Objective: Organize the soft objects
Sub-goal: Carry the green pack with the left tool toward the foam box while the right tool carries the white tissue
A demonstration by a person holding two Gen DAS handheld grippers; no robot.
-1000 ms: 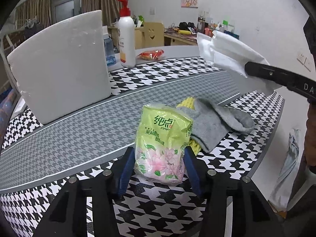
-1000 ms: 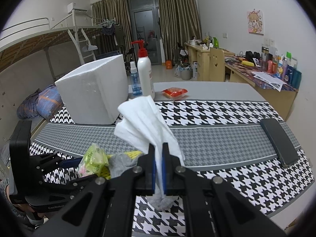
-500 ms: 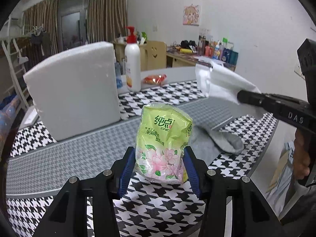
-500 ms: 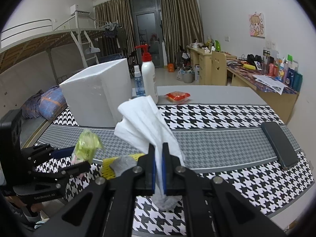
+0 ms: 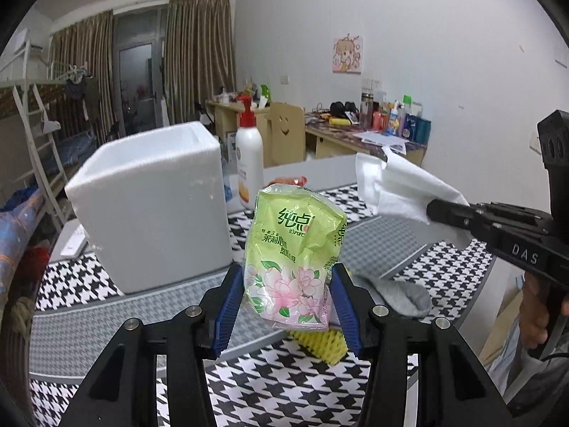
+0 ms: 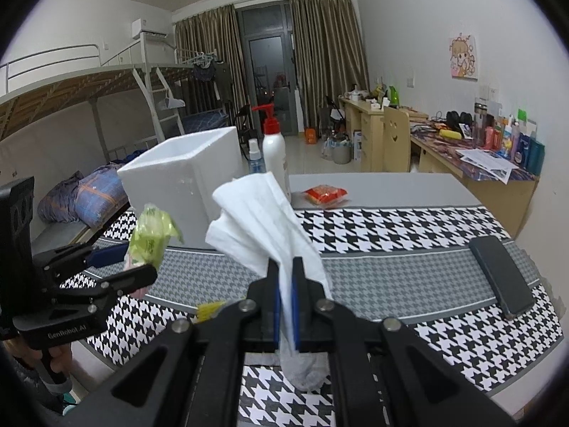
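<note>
My left gripper [image 5: 286,297] is shut on a green tissue pack [image 5: 293,249] with pink flowers and holds it in the air above the table; the pack also shows in the right wrist view [image 6: 151,238]. My right gripper [image 6: 285,307] is shut on a white cloth [image 6: 263,220], also held up, and the cloth shows at the right of the left wrist view [image 5: 398,192]. A grey sock [image 5: 398,293] and a yellow sponge [image 5: 322,343] lie on the table below. An open white foam box [image 5: 153,210] stands beyond, also in the right wrist view [image 6: 185,181].
A white pump bottle [image 5: 249,167] with a red top and a red snack packet [image 6: 323,194] stand behind the box. A black phone [image 6: 501,275] lies at the table's right. The houndstooth table [image 6: 391,227] has its front edge near me. A bunk bed stands at the left.
My left gripper has lifted the tissue pack off the table, away from the sock and sponge. The right gripper has risen with the white cloth still in it.
</note>
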